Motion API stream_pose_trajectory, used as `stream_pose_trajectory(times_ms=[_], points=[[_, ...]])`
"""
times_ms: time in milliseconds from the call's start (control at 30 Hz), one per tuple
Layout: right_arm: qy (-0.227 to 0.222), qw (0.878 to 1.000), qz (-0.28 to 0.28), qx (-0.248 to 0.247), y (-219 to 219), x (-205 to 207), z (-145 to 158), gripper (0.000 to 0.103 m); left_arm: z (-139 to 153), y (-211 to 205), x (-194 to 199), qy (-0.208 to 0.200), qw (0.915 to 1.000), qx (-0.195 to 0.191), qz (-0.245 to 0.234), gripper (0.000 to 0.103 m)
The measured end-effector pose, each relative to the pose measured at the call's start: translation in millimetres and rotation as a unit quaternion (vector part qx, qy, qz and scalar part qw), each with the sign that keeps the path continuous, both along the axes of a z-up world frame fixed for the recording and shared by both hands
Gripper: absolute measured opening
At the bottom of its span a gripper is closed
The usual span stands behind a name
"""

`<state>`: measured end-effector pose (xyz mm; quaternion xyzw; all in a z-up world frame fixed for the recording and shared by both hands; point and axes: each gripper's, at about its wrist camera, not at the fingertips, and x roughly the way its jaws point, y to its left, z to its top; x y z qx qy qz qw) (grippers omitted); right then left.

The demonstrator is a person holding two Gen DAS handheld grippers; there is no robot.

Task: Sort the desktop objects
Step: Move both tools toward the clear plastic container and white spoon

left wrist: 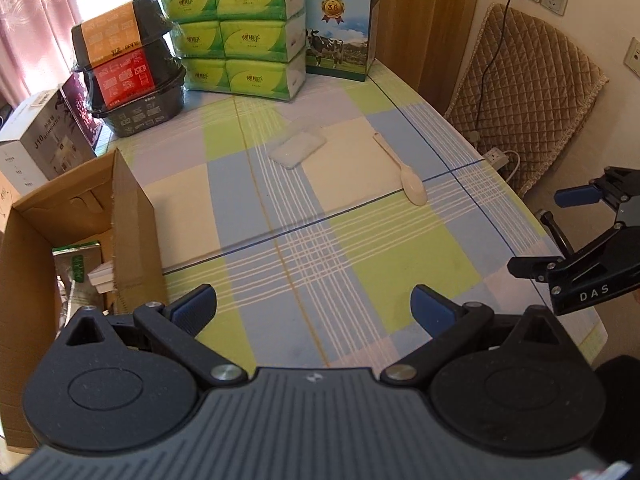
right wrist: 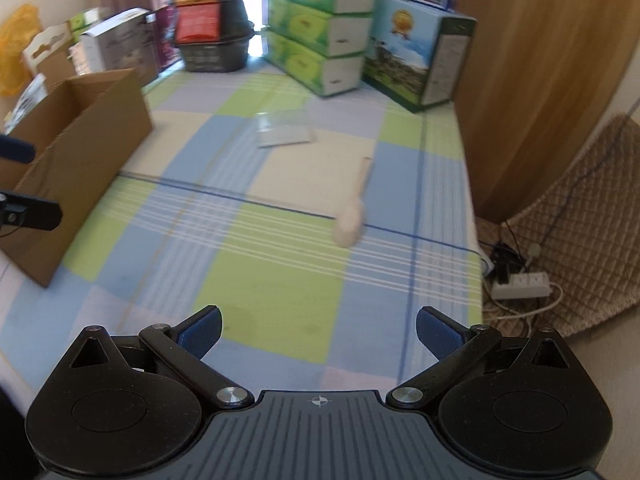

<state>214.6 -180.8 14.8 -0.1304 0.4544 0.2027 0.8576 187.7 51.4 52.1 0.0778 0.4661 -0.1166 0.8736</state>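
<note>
While the cream plastic spoon (left wrist: 405,172) is lying bowl-toward-camera on the checked tablecloth (left wrist: 304,248), just right of the flat translucent plastic case (left wrist: 297,146), neither is being touched. The left gripper (left wrist: 314,308) is hovering low over the cloth with its blue-padded jaws spread wide and empty; the right gripper (right wrist: 318,330) is likewise gaping, holding nothing, probably lining up on the spoon. The open corrugated cardboard box (left wrist: 132,216) is standing at the left edge, likely the sorting destination. Stacked green tissue packs (left wrist: 240,32) are lining the far side.
</note>
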Motion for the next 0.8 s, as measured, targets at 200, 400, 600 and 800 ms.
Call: stream_pose_trajectory(times_ms=[200,400,600,800], points=[[0.003,0.999,-0.034,0.010,-34,21,-17,0.101,-26,-18,16,0.007,0.9999,0.008,-0.006,0.102],[0.001,0.999,-0.045,0.026,-43,44,-27,0.101,-49,-28,40,0.009,0.9999,0.001,-0.007,0.102],[-0.006,0.999,-0.029,0.042,-27,67,-39,0.100,-66,-28,72,0.013,0.9999,-0.004,-0.003,0.102],[-0.013,0.998,-0.013,0.053,-8,95,-57,0.094,-85,-23,107,0.011,0.9996,0.024,-0.014,0.102]])
